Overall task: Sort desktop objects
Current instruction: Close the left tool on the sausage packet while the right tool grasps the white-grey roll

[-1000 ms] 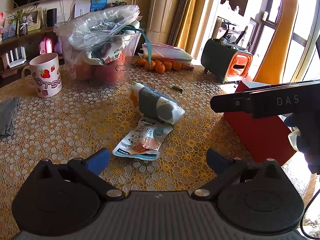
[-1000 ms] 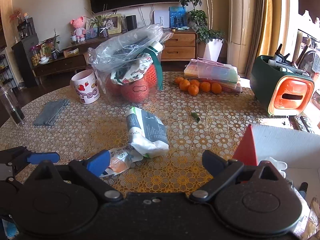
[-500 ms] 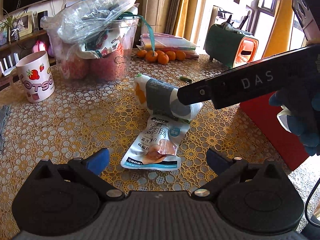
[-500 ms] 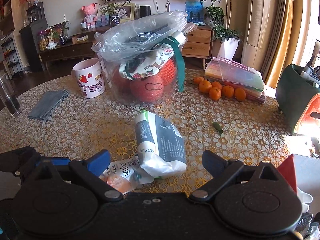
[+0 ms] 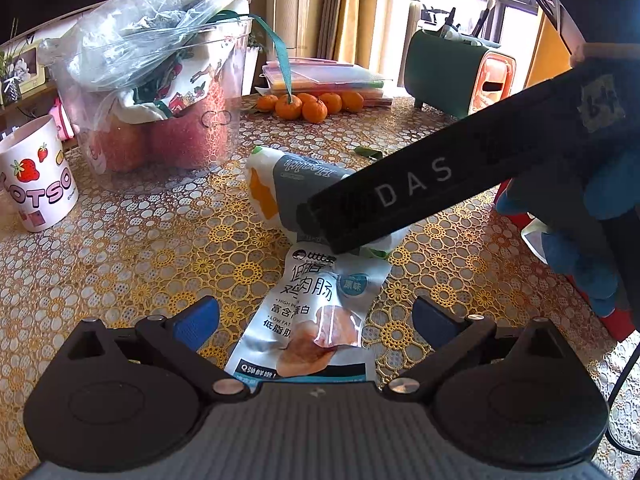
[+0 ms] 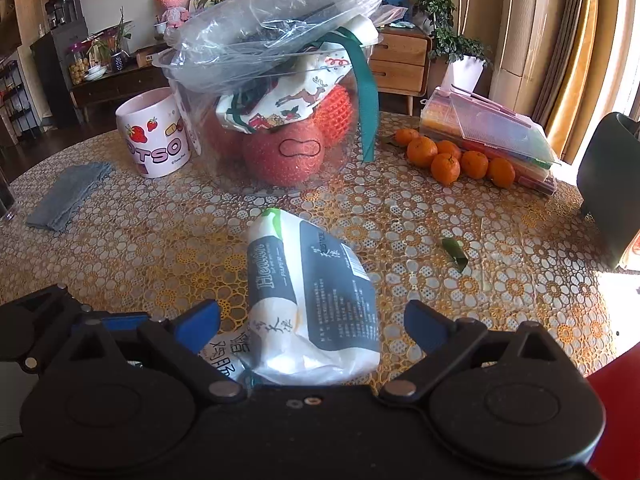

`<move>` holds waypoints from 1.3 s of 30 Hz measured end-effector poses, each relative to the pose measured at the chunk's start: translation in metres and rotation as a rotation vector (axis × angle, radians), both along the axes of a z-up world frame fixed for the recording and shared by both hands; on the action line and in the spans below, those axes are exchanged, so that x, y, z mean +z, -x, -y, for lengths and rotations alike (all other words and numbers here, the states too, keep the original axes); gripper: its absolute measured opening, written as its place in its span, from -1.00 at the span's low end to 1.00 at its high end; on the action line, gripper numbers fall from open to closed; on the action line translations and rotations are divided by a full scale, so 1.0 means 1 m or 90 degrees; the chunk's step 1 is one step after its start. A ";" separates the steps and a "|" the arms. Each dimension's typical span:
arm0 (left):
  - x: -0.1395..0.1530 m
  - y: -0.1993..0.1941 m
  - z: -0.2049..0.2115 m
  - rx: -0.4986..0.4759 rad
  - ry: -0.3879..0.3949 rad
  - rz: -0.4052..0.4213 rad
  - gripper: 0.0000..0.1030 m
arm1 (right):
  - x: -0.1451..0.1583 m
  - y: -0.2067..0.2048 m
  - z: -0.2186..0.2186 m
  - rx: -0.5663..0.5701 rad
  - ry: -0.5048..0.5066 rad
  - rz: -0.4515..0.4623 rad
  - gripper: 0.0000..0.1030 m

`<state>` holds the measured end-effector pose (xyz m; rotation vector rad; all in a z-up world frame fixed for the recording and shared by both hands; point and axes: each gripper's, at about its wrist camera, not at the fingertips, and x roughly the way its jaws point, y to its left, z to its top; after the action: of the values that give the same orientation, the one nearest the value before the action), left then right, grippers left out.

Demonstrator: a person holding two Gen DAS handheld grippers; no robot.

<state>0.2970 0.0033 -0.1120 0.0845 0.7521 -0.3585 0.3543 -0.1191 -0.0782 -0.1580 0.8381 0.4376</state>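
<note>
A white and grey tissue pack (image 6: 316, 304) lies on the lace-patterned table, partly on top of a white and blue snack pouch (image 5: 316, 312). My left gripper (image 5: 316, 320) is open, its blue fingertips on either side of the pouch. My right gripper (image 6: 312, 326) is open, its fingertips on either side of the near end of the tissue pack. In the left wrist view the right gripper's black body (image 5: 420, 188) reaches over the tissue pack (image 5: 276, 184). A corner of the pouch (image 6: 226, 354) shows under the pack in the right wrist view.
A clear tub (image 6: 280, 128) with netted fruit and a plastic bag stands behind the pack. A strawberry mug (image 6: 158, 132), a grey cloth (image 6: 68, 196), several oranges (image 6: 452, 158), a stack of plastic boxes (image 6: 492, 136), a green and orange holder (image 5: 456, 72) and a red box (image 5: 612, 316) surround it.
Both grippers moved forward and down toward the table. The pouch now lies between my left fingertips and the tissue pack between my right fingertips. Both stayed open.
</note>
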 end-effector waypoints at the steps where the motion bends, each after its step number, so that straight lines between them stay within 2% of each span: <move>1: -0.001 -0.002 0.001 -0.002 -0.002 0.000 0.99 | -0.002 -0.002 0.000 0.001 0.001 -0.002 0.92; 8: -0.010 -0.010 0.004 0.002 0.000 -0.019 0.99 | -0.013 -0.010 -0.002 0.005 0.012 -0.012 0.91; 12: -0.011 -0.009 0.004 0.004 -0.007 -0.009 0.96 | -0.017 -0.015 -0.003 0.002 0.007 -0.019 0.90; 15: -0.010 -0.006 0.003 0.019 -0.015 0.002 0.80 | -0.018 -0.016 -0.004 0.006 0.008 -0.018 0.86; 18: -0.009 -0.005 0.002 0.031 -0.025 0.010 0.52 | -0.020 -0.015 -0.006 0.009 0.013 -0.016 0.74; 20: -0.007 -0.004 0.001 0.033 -0.028 0.013 0.18 | -0.021 -0.016 -0.006 0.008 0.015 -0.017 0.62; 21: -0.006 -0.004 0.002 0.031 -0.028 0.014 0.10 | -0.022 -0.016 -0.006 0.009 0.015 -0.019 0.54; 25: -0.005 -0.004 0.003 0.036 -0.034 0.009 0.06 | -0.024 -0.015 -0.005 0.009 0.028 -0.022 0.32; 30: -0.003 -0.006 -0.001 0.050 -0.019 0.004 -0.04 | -0.022 -0.014 -0.001 0.003 0.033 -0.018 0.07; 35: -0.001 -0.005 -0.004 0.058 -0.012 0.013 -0.20 | -0.018 -0.009 0.007 -0.010 0.027 -0.004 -0.03; 39: 0.001 -0.005 -0.004 0.060 -0.014 0.016 -0.24 | -0.010 -0.003 0.017 -0.020 0.004 0.007 -0.04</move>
<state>0.3022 0.0075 -0.1109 0.0737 0.7322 -0.2589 0.3569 -0.1360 -0.0883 -0.1529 0.8309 0.4042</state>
